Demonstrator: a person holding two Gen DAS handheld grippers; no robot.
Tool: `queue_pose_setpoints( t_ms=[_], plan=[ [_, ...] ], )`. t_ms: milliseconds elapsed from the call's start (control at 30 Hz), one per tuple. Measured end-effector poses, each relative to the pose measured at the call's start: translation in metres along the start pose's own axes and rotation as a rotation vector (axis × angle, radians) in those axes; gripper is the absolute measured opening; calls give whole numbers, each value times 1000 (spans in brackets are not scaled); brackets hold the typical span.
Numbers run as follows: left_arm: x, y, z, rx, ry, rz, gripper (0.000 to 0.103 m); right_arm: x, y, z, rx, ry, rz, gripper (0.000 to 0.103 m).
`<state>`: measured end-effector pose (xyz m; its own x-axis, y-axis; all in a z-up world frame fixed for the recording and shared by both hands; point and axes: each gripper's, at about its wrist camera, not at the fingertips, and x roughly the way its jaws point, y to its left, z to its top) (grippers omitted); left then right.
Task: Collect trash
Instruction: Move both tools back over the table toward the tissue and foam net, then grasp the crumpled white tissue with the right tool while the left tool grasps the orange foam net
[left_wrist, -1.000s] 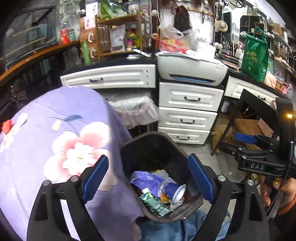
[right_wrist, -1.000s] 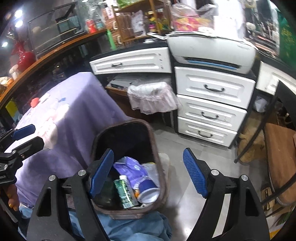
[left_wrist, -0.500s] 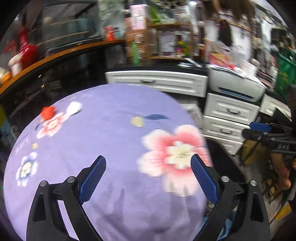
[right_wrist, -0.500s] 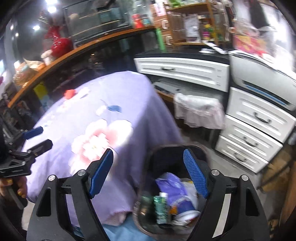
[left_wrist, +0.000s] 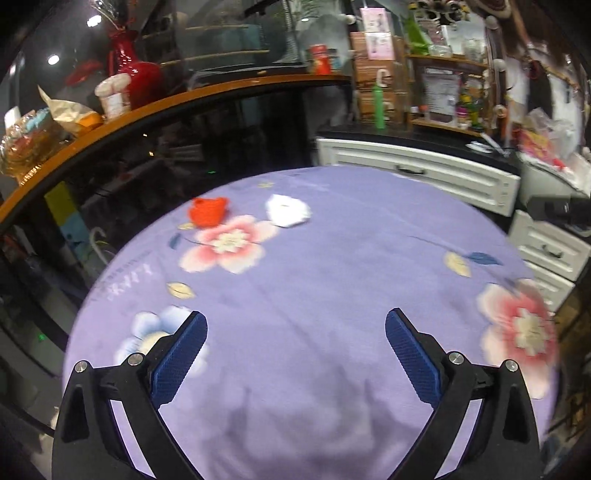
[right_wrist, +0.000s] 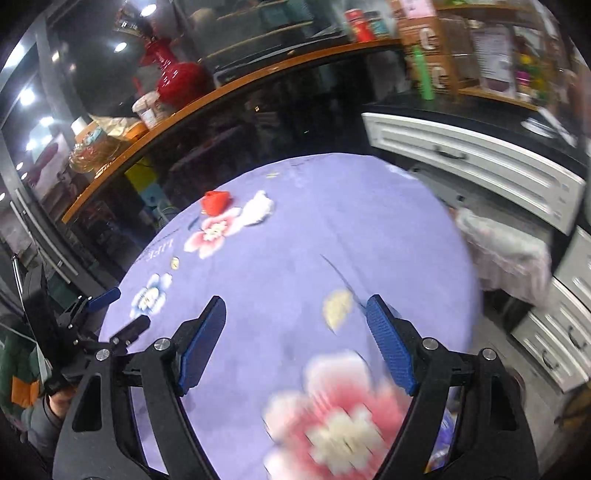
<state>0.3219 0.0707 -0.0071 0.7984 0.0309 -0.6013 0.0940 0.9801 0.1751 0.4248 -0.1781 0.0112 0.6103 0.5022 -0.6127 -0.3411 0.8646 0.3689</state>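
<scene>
Both tongs hang wide and empty over a round surface (left_wrist: 332, 266) draped in purple floral cloth, the left tongs (left_wrist: 295, 354) having just opened further. Crumpled red trash (left_wrist: 207, 211) and white trash (left_wrist: 289, 210) lie side by side at eleven o'clock, well away from the right tongs (right_wrist: 295, 339).

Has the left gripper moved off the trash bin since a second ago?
Yes. The left gripper, jaws just opening and empty, swung from the bin across the purple tablecloth toward the red scrap.

Near pink flower (right_wrist: 343, 417) on the purple tablecloth (right_wrist: 295, 240) smeared by blur. Red scrap (left_wrist: 208, 211) and white scrap (left_wrist: 288, 210) too soft to identify.
</scene>
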Motion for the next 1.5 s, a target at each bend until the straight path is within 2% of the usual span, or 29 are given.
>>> queue_pose_setpoints(
  t_ms=[133, 233, 400, 567, 767, 1000, 1067, 1133, 1200, 1300, 1400, 1500],
  plan=[
    [26, 33, 11, -3, 19, 69, 97, 56, 32, 32, -30, 43, 35, 78],
    [47, 55, 20, -26, 42, 81, 97, 101, 48, 51, -56, 84, 31, 78],
    [89, 89, 37, -74, 77, 97, 97, 176, 67, 83, -107, 132, -36, 78],
    [133, 116, 47, -131, 119, 89, 97, 237, 69, 101, -107, 188, -46, 78],
    [164, 135, 56, -156, 134, 107, 97, 293, 81, 107, -157, 219, -97, 77],
    [182, 143, 68, -160, 118, 102, 97, 328, 91, 106, -231, 233, -177, 67],
    [188, 143, 71, -171, 129, 90, 97, 327, 94, 104, -264, 212, -205, 59],
    [195, 142, 73, -170, 137, 89, 97, 327, 94, 103, -290, 204, -226, 40],
    [200, 138, 76, -156, 137, 100, 97, 323, 86, 104, -260, 190, -213, 28],
    [208, 134, 81, -160, 141, 97, 97, 318, 72, 106, -186, 179, -155, 20],
    [222, 132, 90, -192, 163, 96, 97, 316, 63, 105, -139, 157, -110, 18],
    [240, 128, 102, -191, 184, 124, 97, 314, 57, 105, -97, 152, -75, 18]
  ],
)
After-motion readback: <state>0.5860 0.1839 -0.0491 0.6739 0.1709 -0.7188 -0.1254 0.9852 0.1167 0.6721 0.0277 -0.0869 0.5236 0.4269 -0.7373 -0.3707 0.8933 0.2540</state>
